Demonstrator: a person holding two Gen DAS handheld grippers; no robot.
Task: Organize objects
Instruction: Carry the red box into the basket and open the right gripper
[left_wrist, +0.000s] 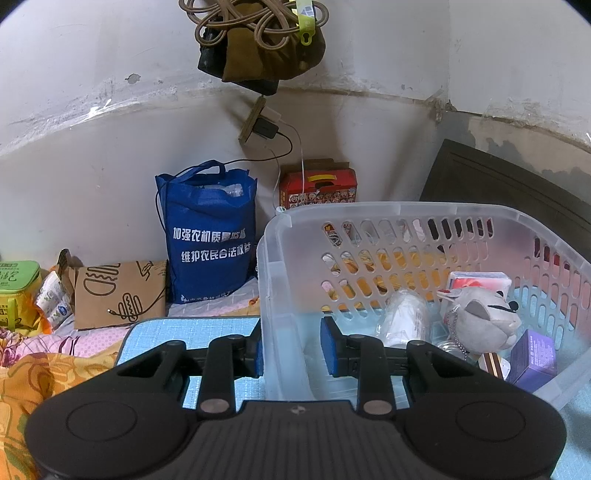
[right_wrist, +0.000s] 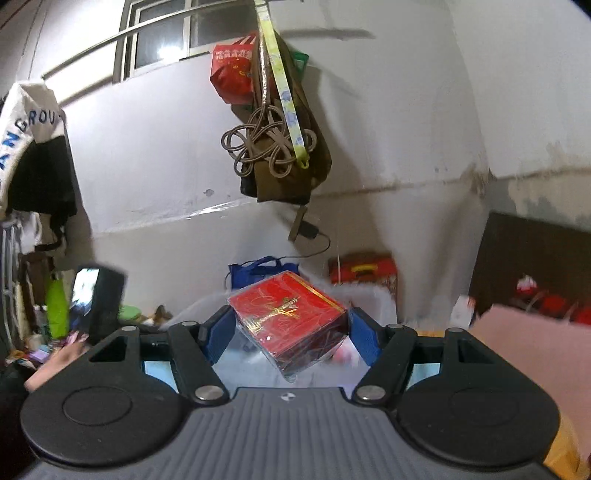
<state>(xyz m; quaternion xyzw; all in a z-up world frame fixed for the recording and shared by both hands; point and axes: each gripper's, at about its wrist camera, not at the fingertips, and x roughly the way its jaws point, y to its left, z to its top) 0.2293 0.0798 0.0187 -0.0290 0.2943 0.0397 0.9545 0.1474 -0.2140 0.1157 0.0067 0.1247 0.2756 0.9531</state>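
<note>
A clear plastic basket (left_wrist: 280, 258) stands on a light blue mat (left_wrist: 192, 332). It holds a grey plush toy (left_wrist: 480, 317), a white roll (left_wrist: 402, 317), a purple box (left_wrist: 535, 358) and a red-and-white box (left_wrist: 476, 282). My left gripper (left_wrist: 291, 350) straddles the basket's near-left wall, one blue pad outside and one inside, closed on the wall. My right gripper (right_wrist: 290, 332) is shut on a red box with gold print (right_wrist: 288, 317), wrapped in clear film, held tilted in the air above the basket (right_wrist: 207, 310).
A blue tote bag (left_wrist: 210, 236), a brown paper bag (left_wrist: 118, 295) and a red carton (left_wrist: 317, 188) stand by the wall. A green container (left_wrist: 18, 284) is at far left. A dark headboard (left_wrist: 509, 184) is at right. Cords and bags (right_wrist: 280, 147) hang on the wall.
</note>
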